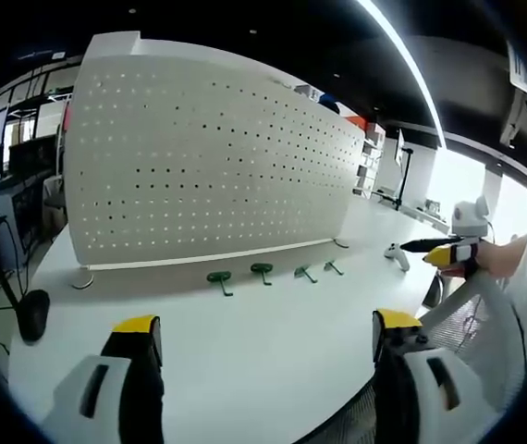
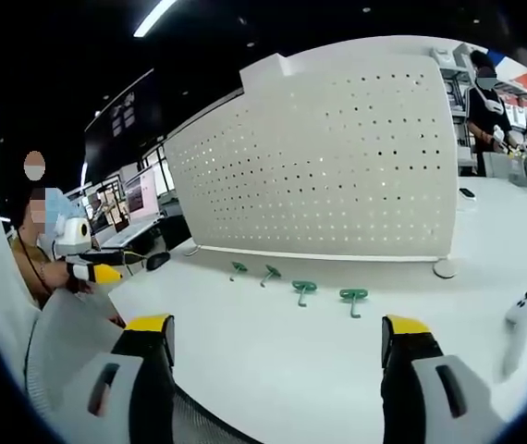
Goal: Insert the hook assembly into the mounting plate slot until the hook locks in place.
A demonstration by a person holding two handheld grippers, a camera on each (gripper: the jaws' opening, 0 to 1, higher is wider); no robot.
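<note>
A white pegboard mounting plate (image 1: pixel 208 157) (image 2: pixel 337 157) stands upright on feet on the white table (image 1: pixel 245 351) (image 2: pixel 273 361). Several green hook assemblies lie in a row on the table in front of its lower edge, among them one (image 1: pixel 219 279) at the left end and one (image 2: pixel 353 298) nearest the right gripper view. My left gripper (image 1: pixel 266 335) is open and empty, hanging over the table's near side well short of the hooks. My right gripper (image 2: pixel 277 335) is also open and empty, likewise back from the hooks. It also enters the left gripper view as the right gripper (image 1: pixel 450 252), held by a hand.
A white handheld device (image 2: pixel 520 319) (image 1: pixel 396 254) lies on the table off the pegboard's end. A black object with a cable (image 1: pixel 32 313) sits at the table's left edge. People stand at benches in the background (image 2: pixel 481 92). Monitors (image 2: pixel 139 199) line the far side.
</note>
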